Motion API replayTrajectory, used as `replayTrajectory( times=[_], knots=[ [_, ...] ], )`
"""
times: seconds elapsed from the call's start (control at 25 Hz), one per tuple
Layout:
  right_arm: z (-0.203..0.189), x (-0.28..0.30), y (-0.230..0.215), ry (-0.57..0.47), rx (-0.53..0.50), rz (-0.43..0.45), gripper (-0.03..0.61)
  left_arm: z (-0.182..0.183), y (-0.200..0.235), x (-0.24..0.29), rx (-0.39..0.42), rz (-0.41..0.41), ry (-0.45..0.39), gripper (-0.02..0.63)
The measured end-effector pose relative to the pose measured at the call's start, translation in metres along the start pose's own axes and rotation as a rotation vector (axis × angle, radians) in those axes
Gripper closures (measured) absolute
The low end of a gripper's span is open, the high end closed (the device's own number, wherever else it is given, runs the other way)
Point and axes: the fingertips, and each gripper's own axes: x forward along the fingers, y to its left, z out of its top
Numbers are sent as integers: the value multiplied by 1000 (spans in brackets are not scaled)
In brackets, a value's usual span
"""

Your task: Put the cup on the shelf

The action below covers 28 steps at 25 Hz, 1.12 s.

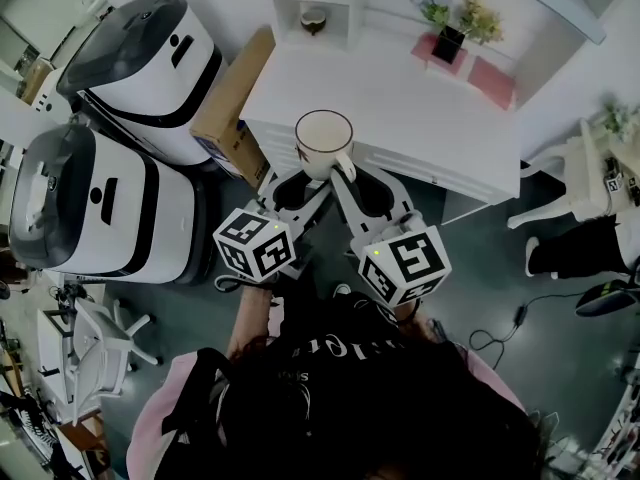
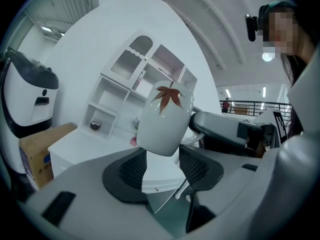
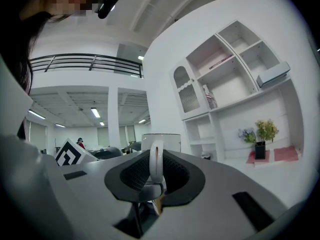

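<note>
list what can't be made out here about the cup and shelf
Left gripper touching the cup: left gripper view, cup partly covers the pads.
Shelf top: head view, cut off by the upper edge.
Item in shelf cubby: too small in every view.

White cup (image 2: 162, 129) bearing a red-brown maple leaf (image 2: 169, 98), white shelf (image 3: 225, 74), pink mats (image 1: 490, 80), black-and-white patterned marker cubes (image 1: 255, 246)

The cup (image 2: 165, 119) looks like glazed, glossy white ceramic. The jaws' pads (image 2: 131, 170) are black, finely textured and matt. The shelf (image 2: 117, 96) is smooth white; the box (image 1: 232, 108) is plain brown cardboard.
</note>
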Motion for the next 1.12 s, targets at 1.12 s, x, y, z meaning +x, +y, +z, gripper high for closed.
replayTrajectory(
  times=[1.12],
  knots=[
    [1, 278, -3, 19, 14, -166, 497, 112, 252, 24, -18, -149, 60, 399]
  ],
)
